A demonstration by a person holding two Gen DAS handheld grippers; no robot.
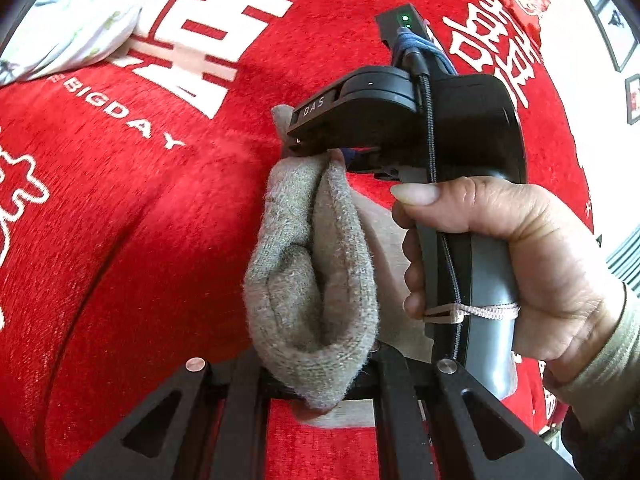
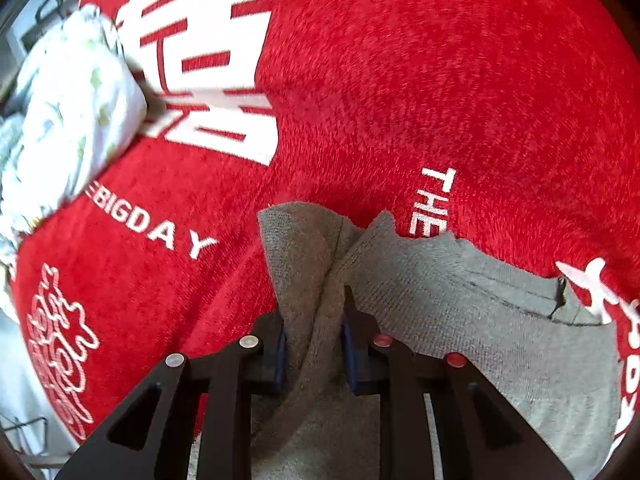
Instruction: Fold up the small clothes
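A small grey knit garment [image 1: 312, 264] hangs bunched above the red cloth. My left gripper [image 1: 316, 376] at the bottom of the left wrist view is shut on its lower end, and the cloth hides the fingertips. A hand [image 1: 520, 264] holds my right gripper [image 1: 294, 144], whose black jaws pinch the garment's upper end. In the right wrist view my right gripper [image 2: 314, 340] has its blue pads [image 2: 281, 354] pressed on a raised fold of the grey garment [image 2: 460, 304], while the rest of it trails to the right over the red cloth.
A red plush cloth [image 1: 140, 220] with white characters and the words "BIGDAY" covers the surface [image 2: 420, 80]. A white floral-print cloth [image 1: 72, 20] lies bunched at the far left [image 2: 68, 120]. Framed panels [image 1: 616, 36] stand at the upper right edge.
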